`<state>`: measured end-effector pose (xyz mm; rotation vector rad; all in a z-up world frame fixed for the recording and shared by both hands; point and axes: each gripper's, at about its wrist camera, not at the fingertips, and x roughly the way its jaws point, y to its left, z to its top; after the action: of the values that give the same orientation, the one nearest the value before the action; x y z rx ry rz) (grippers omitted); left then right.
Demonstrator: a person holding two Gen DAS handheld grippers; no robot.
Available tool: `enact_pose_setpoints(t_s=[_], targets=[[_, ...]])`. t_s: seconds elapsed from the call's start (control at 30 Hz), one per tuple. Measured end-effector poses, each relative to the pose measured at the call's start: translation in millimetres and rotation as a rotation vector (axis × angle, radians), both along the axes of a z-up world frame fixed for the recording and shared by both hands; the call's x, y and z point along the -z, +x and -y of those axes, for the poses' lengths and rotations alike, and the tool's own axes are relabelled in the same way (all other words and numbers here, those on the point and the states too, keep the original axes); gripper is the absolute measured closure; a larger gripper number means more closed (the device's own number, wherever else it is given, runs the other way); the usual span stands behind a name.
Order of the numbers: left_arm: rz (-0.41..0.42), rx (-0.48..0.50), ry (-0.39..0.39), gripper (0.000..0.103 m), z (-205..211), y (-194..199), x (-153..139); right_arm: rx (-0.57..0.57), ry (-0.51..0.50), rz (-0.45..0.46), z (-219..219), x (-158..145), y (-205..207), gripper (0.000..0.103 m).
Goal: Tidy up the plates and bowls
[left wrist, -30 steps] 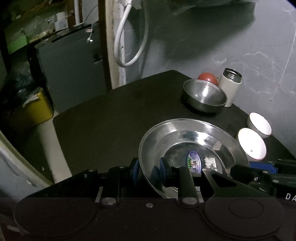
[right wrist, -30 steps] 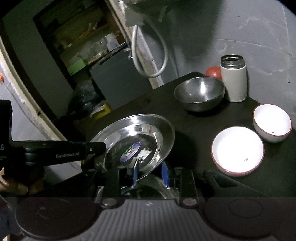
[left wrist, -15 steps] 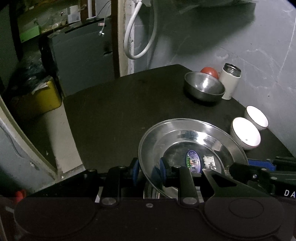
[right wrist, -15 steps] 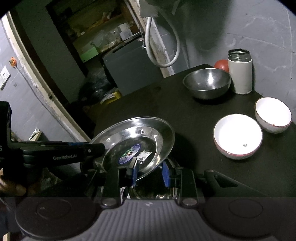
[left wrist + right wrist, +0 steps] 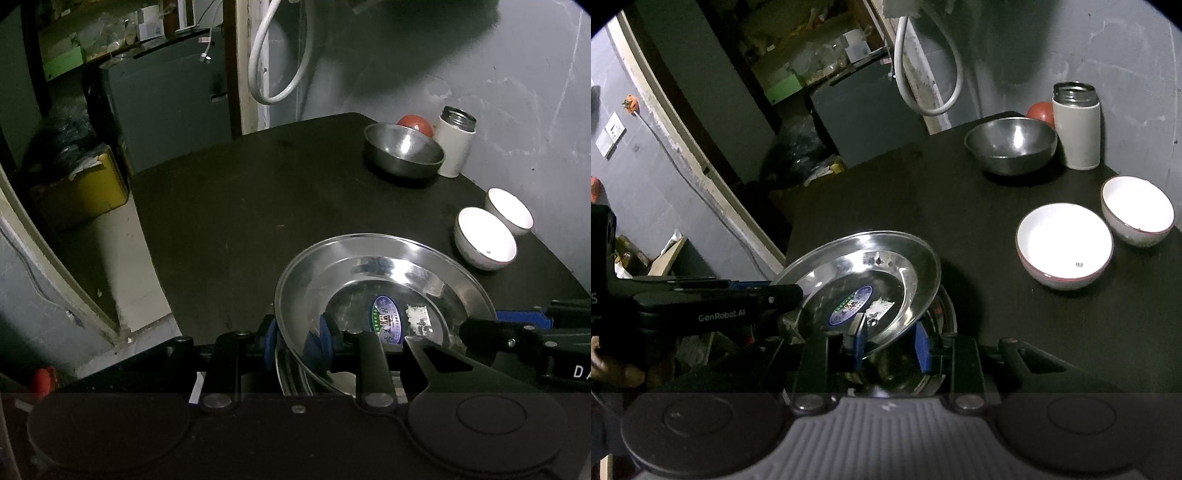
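The steel plate (image 5: 384, 291), tilted above another plate at the table's (image 5: 240, 206) near edge, looks light, stiff and slippery; its thin rim is the only hold. The left gripper (image 5: 297, 334) and right gripper (image 5: 891, 341) both pinch that rim.

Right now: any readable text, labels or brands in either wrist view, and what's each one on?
"GenRobot.AI": side of the left gripper, seen from the right wrist view.
"DA", cut off by the picture's edge: body of the right gripper, left wrist view.
Oval blue sticker inside the steel plate: printed characters, too small and blurred to read.
White label beside it: unreadable.
Small dark mark inside the nearer white bowl: unreadable.
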<state>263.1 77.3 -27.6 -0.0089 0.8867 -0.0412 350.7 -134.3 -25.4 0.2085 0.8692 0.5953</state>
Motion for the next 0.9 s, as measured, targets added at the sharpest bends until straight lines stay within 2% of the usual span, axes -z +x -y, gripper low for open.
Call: enact_pose_setpoints(t_s=[0.9], targets=[[-0.031, 0.006, 0.045, 0.073, 11.9, -13.3, 12.8, -0.032, -0.019, -0.047, -1.0, 3.8, 8.0, 0.07]])
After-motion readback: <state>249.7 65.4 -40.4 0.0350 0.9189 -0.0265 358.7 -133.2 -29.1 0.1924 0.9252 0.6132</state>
